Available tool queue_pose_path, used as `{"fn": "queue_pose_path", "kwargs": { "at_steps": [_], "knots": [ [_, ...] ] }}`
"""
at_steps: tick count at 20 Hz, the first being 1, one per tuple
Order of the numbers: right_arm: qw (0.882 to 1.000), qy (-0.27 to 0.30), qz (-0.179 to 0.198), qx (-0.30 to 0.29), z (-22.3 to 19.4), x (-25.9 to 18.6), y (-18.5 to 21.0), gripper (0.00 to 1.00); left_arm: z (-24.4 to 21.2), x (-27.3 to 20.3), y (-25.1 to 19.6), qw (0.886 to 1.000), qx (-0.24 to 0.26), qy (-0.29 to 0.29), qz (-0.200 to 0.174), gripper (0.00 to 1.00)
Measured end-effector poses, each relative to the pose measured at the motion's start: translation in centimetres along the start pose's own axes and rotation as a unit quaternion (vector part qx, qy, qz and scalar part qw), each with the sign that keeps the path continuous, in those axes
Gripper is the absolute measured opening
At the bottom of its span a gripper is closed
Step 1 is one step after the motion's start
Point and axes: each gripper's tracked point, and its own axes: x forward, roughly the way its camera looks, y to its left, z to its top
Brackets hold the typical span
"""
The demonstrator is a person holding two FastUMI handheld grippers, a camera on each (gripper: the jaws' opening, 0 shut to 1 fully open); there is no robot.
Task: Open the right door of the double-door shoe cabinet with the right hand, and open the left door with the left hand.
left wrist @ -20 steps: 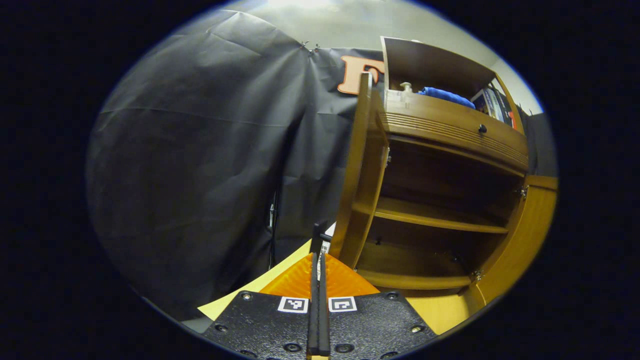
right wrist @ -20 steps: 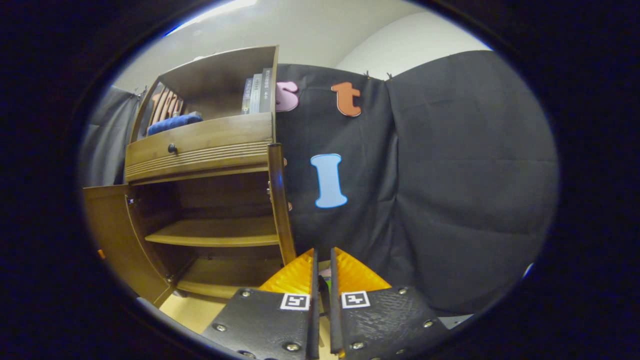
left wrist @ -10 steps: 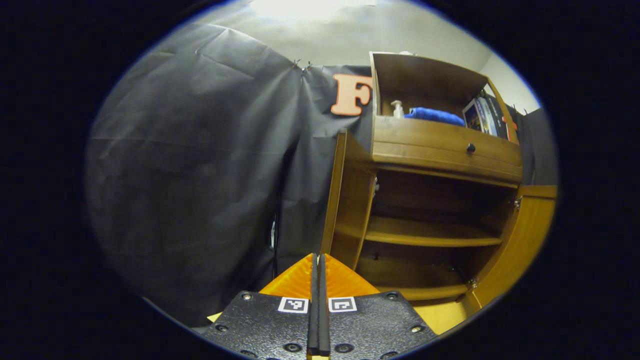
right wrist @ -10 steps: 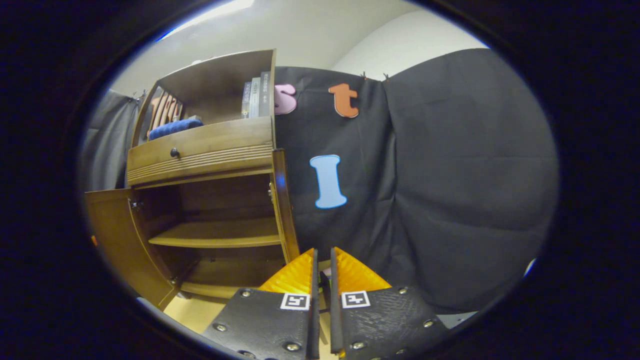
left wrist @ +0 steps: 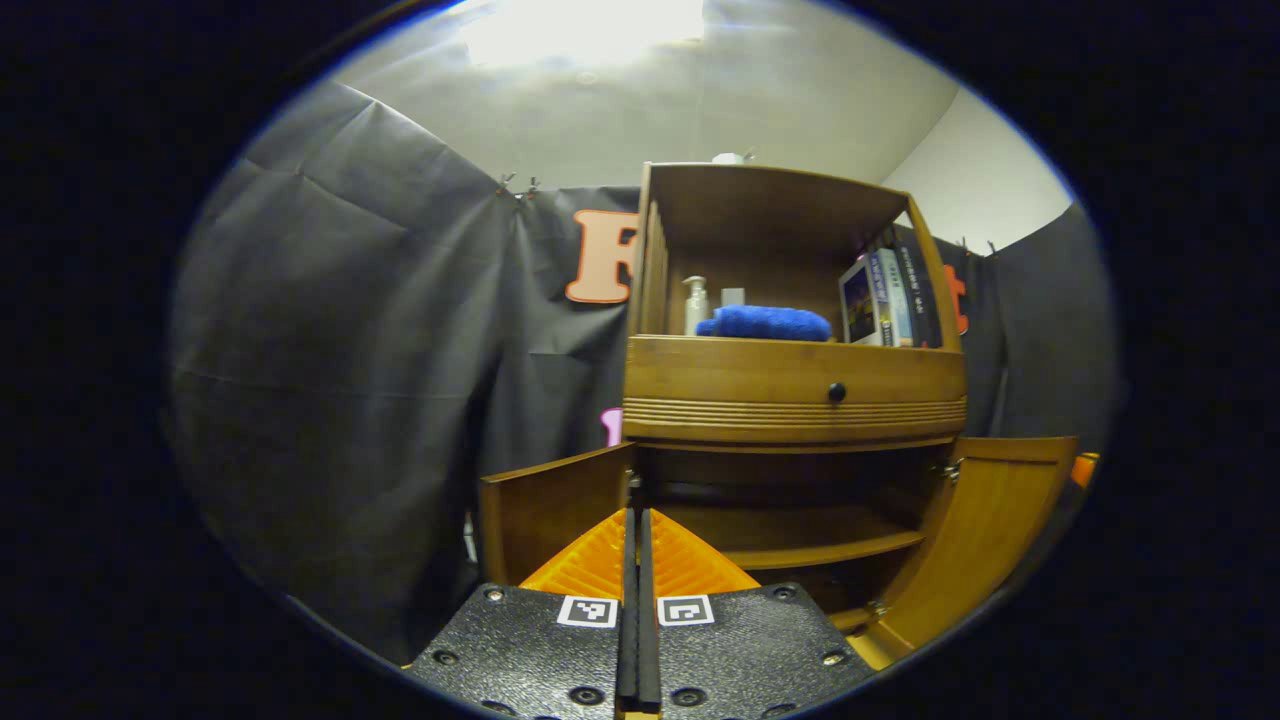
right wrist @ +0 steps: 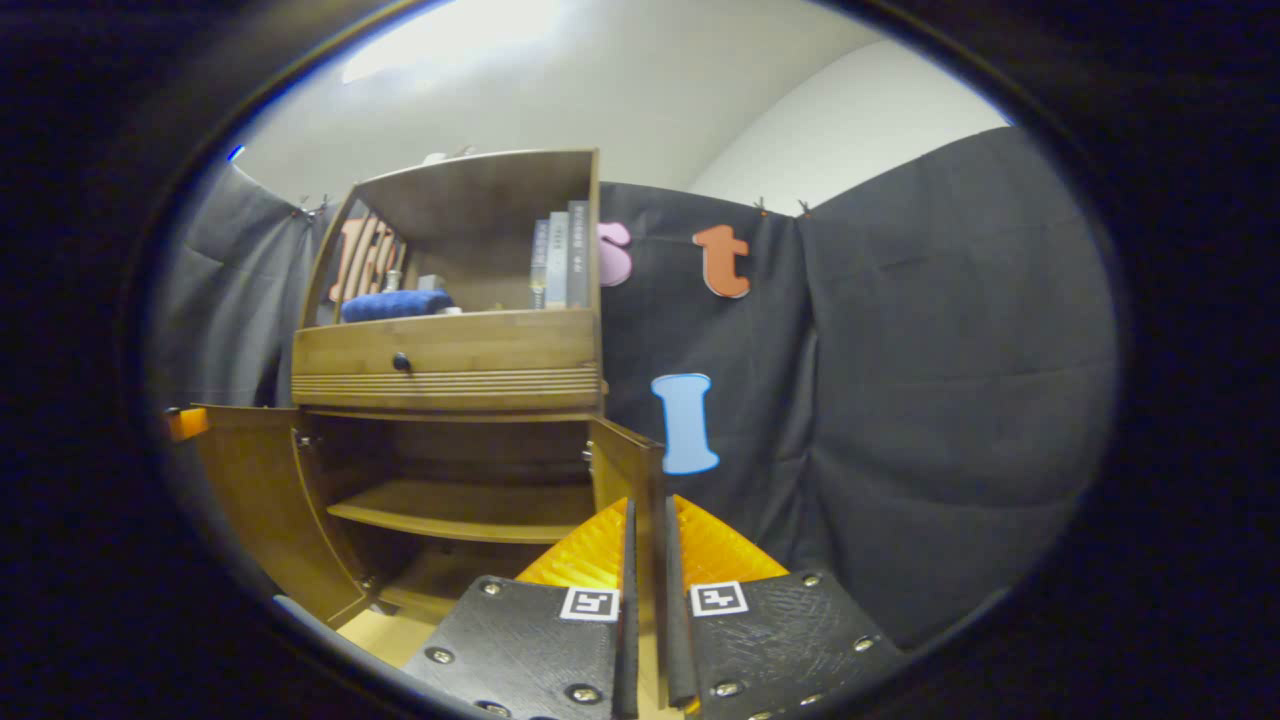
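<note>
No readable text; book spines (left wrist: pixel 880 310) too blurry.

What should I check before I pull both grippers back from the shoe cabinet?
1. Left door swung open: ok.
2. Right door swung open: ok.
3. Left gripper free of the left door, jaws closed together with nothing between them: ok.
4. Right gripper let go of the right door: cannot tell; the door's edge runs between its jaws, and whether they press on it is unclear.
5. Drawer above the doors shut, out of the way: ok.
</note>
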Motion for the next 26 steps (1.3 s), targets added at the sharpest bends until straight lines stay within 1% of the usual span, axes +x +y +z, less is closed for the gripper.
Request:
{"fn": "queue_pose_path", "kwargs": {
  "at_steps": [1,2,4,6,8,9,11,15,18,20,21,22,23,24,25,26],
  "knots": [
    [1.000,-0.003,0.018,0.005,0.4,0.0,1.7,0.12,0.1,0.5,-1.7,1.000,-0.005,-0.003,-0.019,0.03],
    [0.999,-0.003,0.035,0.010,0.5,0.0,3.5,0.12,0.1,0.9,-3.4,0.999,-0.010,-0.004,-0.036,0.00],
    [0.997,0.003,0.068,0.020,0.4,0.0,6.9,0.12,-0.1,1.2,-6.6,0.997,-0.027,0.001,-0.070,0.01],
    [0.995,0.008,0.095,0.027,0.3,-0.1,9.7,0.12,-0.7,1.5,-9.8,0.993,-0.053,0.009,-0.107,0.01],
    [0.992,0.018,0.119,0.029,-0.1,-0.2,12.3,0.12,-1.3,1.2,-12.0,0.989,-0.073,0.021,-0.130,0.00],
    [0.991,0.024,0.130,0.031,-0.7,-1.0,13.7,0.12,-1.8,1.0,-12.8,0.987,-0.077,0.029,-0.136,0.00],
    [0.988,0.035,0.145,0.033,-1.4,-1.3,15.2,0.12,-2.4,0.8,-13.1,0.988,-0.072,0.035,-0.131,0.01],
    [0.985,0.056,0.161,0.029,-2.9,-1.3,17.2,0.12,-3.7,0.3,-13.2,0.990,-0.061,0.043,-0.119,0.01],
    [0.984,0.064,0.162,0.026,-3.4,-1.0,17.3,0.12,-4.7,0.3,-12.9,0.992,-0.048,0.050,-0.110,0.01],
    [0.986,0.065,0.153,0.030,-3.6,-0.7,16.9,0.12,-4.7,0.1,-12.7,0.992,-0.047,0.046,-0.107,0.01],
    [0.987,0.065,0.143,0.032,-3.7,-0.6,16.5,0.12,-4.8,0.2,-12.9,0.992,-0.050,0.044,-0.110,0.11],
    [0.986,0.068,0.145,0.034,-3.8,-0.4,16.6,0.12,-4.6,0.1,-12.8,0.992,-0.055,0.042,-0.110,0.26],
    [0.987,0.072,0.142,0.033,-4.1,-0.3,16.4,0.17,-4.4,0.2,-12.6,0.992,-0.060,0.039,-0.108,0.36],
    [0.987,0.075,0.137,0.032,-4.3,-0.2,16.1,0.17,-4.2,0.3,-12.7,0.992,-0.065,0.034,-0.106,0.45],
    [0.987,0.077,0.138,0.031,-4.3,-0.2,16.1,0.28,-4.2,0.6,-12.3,0.993,-0.066,0.031,-0.097,0.72],
    [0.986,0.076,0.145,0.031,-4.3,-0.5,16.6,0.46,-4.1,0.1,-12.2,0.993,-0.063,0.029,-0.097,0.84]
  ]
}}
